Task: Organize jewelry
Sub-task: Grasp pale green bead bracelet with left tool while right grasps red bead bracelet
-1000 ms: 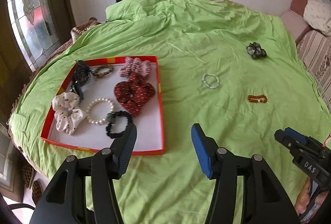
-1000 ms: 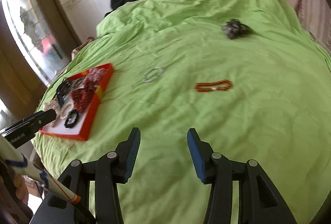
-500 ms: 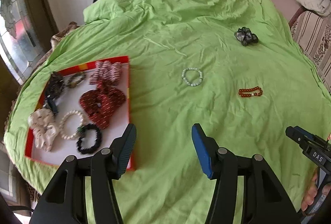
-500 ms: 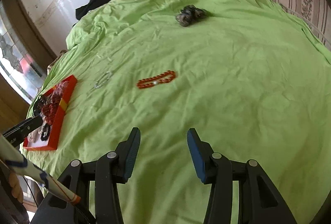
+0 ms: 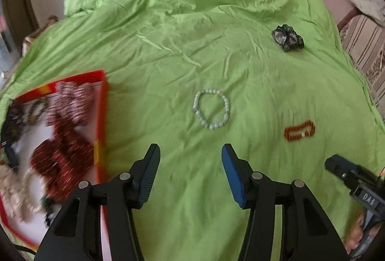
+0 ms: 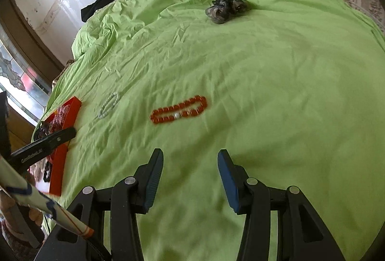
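Green sheet [image 5: 216,49] spread wide, red tray [image 5: 102,121] at its left edge already crowded with blurred scrunchies and bracelets, past counting. Left gripper [image 5: 190,174] hovered with jaws half apart, just closing a little, gripping nothing, aimed at pale bead bracelet [image 5: 211,108] just ahead; right gripper [image 6: 190,179] likewise half apart and bare, lined up near orange bead bracelet [image 6: 178,110]. Best lowered straight so one pad slipped inside each loop without bunching cloth; loose on the sheet, counted: one dark scrunchie [image 5: 287,38], two bracelets.
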`<state>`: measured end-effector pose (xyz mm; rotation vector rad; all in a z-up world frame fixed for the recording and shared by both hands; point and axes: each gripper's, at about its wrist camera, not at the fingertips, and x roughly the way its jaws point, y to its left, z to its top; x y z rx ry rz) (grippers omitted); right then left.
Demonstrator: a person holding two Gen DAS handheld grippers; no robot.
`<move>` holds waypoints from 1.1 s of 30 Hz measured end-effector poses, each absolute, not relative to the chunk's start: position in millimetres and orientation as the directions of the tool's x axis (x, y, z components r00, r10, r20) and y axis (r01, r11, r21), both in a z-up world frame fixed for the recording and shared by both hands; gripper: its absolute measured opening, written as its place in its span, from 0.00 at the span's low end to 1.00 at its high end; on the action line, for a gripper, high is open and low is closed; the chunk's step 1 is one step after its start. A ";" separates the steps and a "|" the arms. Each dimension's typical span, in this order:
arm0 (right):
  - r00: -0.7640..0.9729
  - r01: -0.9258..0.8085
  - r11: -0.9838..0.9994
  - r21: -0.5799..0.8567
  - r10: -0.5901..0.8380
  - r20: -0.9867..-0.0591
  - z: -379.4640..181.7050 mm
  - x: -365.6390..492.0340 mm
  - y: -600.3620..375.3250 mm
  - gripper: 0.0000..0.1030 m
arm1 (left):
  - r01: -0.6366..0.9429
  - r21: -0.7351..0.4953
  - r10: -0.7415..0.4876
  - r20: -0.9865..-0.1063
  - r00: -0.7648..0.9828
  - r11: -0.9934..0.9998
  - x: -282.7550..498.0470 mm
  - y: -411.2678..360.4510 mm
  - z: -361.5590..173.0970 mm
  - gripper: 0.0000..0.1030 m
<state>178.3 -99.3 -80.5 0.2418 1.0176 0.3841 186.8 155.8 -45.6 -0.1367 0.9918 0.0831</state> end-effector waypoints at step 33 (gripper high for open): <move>0.521 -0.241 0.945 0.219 0.317 -0.792 -100.9 239.4 -53.9 0.28 | -0.091 -0.124 -0.053 -0.830 0.555 0.988 268.6 156.0 -95.0 0.34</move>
